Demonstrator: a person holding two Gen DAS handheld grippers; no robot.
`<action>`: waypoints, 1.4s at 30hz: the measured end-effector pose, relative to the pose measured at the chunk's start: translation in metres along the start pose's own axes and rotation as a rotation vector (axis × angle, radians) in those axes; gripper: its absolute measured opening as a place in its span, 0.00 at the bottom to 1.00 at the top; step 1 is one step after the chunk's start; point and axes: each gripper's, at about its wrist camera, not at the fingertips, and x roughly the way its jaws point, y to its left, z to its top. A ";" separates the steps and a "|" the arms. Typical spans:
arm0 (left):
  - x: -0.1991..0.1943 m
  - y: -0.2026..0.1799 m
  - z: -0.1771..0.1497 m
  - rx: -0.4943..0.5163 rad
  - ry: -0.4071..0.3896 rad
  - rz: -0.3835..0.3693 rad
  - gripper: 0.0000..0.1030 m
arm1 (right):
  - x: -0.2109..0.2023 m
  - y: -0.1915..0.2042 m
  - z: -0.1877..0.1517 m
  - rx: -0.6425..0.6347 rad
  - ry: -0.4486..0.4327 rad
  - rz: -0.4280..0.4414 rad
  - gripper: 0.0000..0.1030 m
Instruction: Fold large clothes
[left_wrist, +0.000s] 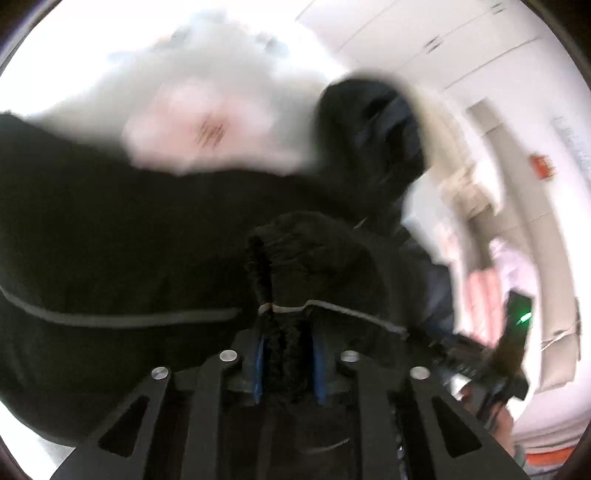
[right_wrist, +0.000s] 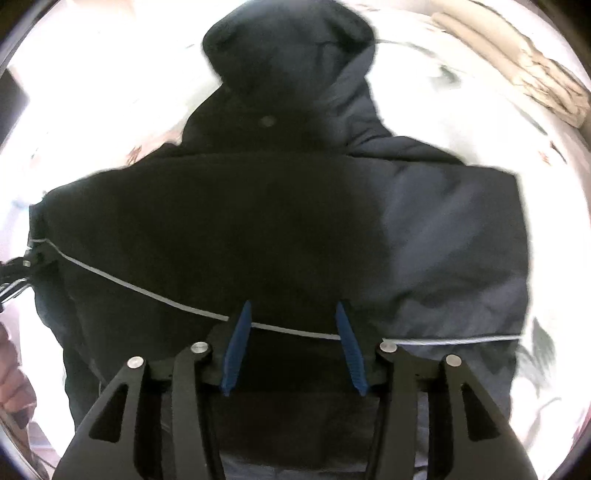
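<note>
A large black hooded jacket (right_wrist: 280, 206) with a thin grey piping line lies spread over a white patterned bed, its hood (right_wrist: 280, 51) at the far end. My left gripper (left_wrist: 288, 350) is shut on a bunched fold of the jacket's fleecy hem (left_wrist: 314, 258). My right gripper (right_wrist: 293, 347) is open, its blue pads (right_wrist: 236, 350) set either side of the piped hem, with fabric between them. The left gripper also shows at the left edge of the right wrist view (right_wrist: 22, 269), holding the jacket's corner. The right gripper shows in the left wrist view (left_wrist: 491, 373).
The white bedcover (right_wrist: 480, 122) has a faint leaf print. A beige folded cloth (right_wrist: 517, 70) lies at the far right. White cupboards (left_wrist: 461, 48) and a pink folded item (left_wrist: 484, 295) are at the right in the left wrist view. That view is blurred.
</note>
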 end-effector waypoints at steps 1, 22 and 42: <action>0.013 0.009 -0.005 -0.008 0.056 0.030 0.27 | 0.012 0.000 -0.003 -0.004 0.027 -0.018 0.53; -0.174 0.174 -0.058 -0.386 -0.277 0.280 0.56 | 0.041 0.139 -0.022 -0.299 0.116 -0.071 0.57; -0.186 0.328 0.018 -0.657 -0.413 0.371 0.25 | 0.063 0.135 -0.010 -0.274 0.127 -0.063 0.60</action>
